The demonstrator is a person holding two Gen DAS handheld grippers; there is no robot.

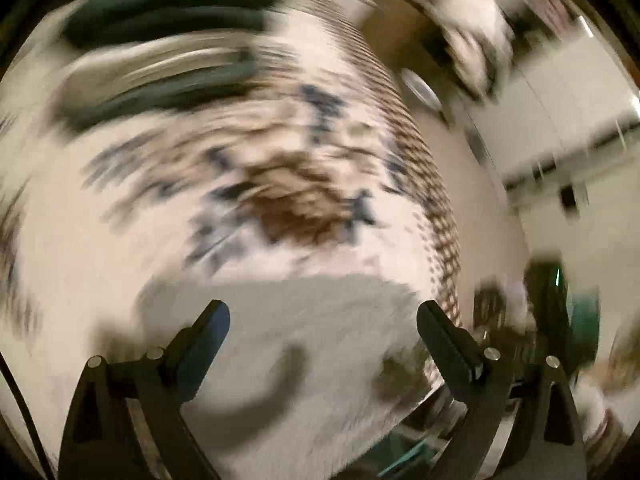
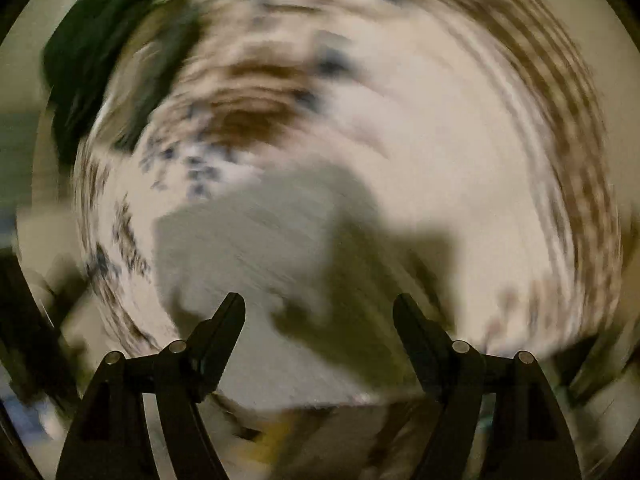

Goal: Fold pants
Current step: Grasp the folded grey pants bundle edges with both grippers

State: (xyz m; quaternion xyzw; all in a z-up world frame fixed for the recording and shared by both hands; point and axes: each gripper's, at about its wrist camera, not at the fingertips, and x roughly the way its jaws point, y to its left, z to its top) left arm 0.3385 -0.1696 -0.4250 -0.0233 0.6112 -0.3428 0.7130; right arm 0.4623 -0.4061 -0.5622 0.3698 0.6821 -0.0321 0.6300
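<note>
Both views are heavily blurred by motion. A grey piece of cloth, the pants (image 1: 304, 320), lies on a white cover with brown and dark blue patterning (image 1: 280, 184). My left gripper (image 1: 323, 315) hangs above the grey cloth, jaws wide apart, nothing between them. In the right wrist view the same grey pants (image 2: 248, 240) lie below my right gripper (image 2: 319, 309), which is also open and empty. Dark shadows of the grippers fall across the cloth.
A dark green heap (image 1: 168, 12) lies at the far side of the cover, also seen as a dark green heap (image 2: 96, 56) at upper left. A brown checked border (image 1: 424, 184) runs along the cover's right edge. Pale walls and blurred furniture (image 1: 560, 128) stand beyond.
</note>
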